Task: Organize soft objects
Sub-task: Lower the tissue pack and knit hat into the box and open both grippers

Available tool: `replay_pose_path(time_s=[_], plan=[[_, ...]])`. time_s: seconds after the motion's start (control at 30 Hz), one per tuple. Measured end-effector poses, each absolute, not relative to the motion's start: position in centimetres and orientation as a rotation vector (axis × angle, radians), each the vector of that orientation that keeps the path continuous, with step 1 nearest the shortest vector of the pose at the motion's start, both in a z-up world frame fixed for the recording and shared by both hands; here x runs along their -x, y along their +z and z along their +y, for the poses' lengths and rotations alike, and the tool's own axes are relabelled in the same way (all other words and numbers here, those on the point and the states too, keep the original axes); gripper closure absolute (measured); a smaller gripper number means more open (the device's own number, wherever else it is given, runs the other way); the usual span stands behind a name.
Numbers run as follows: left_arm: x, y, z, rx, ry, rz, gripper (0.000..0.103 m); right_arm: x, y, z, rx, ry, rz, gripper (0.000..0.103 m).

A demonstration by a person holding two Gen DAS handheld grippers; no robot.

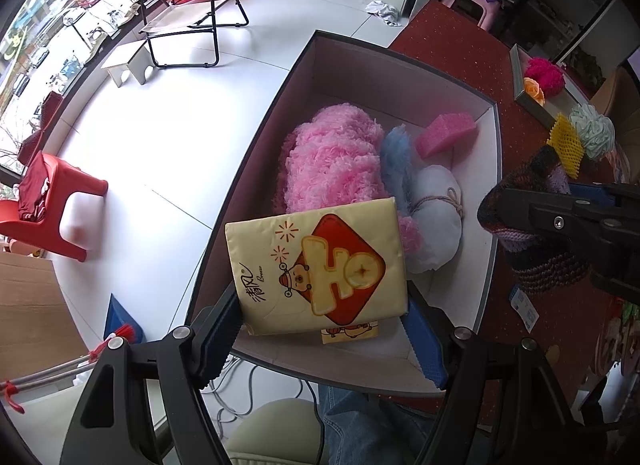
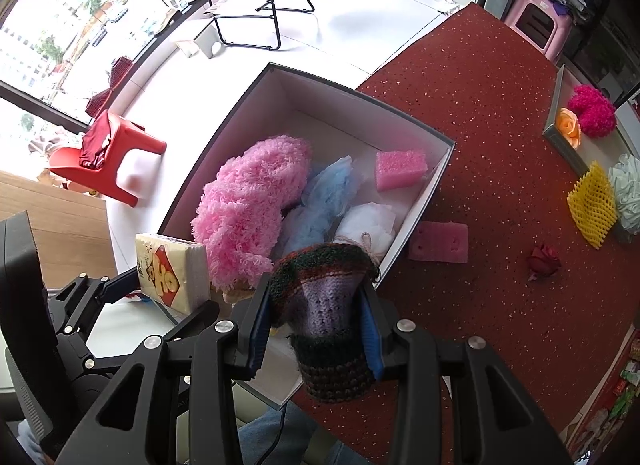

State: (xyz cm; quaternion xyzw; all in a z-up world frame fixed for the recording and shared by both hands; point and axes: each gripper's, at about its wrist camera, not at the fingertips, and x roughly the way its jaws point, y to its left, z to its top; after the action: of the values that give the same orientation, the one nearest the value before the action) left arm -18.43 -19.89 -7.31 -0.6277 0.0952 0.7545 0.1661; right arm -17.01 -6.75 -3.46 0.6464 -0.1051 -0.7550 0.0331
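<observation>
Left tongs clamped on tissue pack above box; right tongs clamped on knit at near rim. Best lowered into free space before release.

1. Tissue pack covers near part of box floor + a 2nd small pack under it.
2. Knit item hides white pouch bottom in right view.
3. Loofah cut by pic edge.
4. Table label txt too small.
</observation>
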Motion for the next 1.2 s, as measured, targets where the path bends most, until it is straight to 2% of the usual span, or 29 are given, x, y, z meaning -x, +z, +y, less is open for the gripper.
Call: replay_pose_path(time_s=[1.2], plan=[[20.5,-8.9,-17.4,1.816,2.102,0.327,0.026,19.7,-4.9,-6.1,-2.013,-2.331,-0.273,0.060]])
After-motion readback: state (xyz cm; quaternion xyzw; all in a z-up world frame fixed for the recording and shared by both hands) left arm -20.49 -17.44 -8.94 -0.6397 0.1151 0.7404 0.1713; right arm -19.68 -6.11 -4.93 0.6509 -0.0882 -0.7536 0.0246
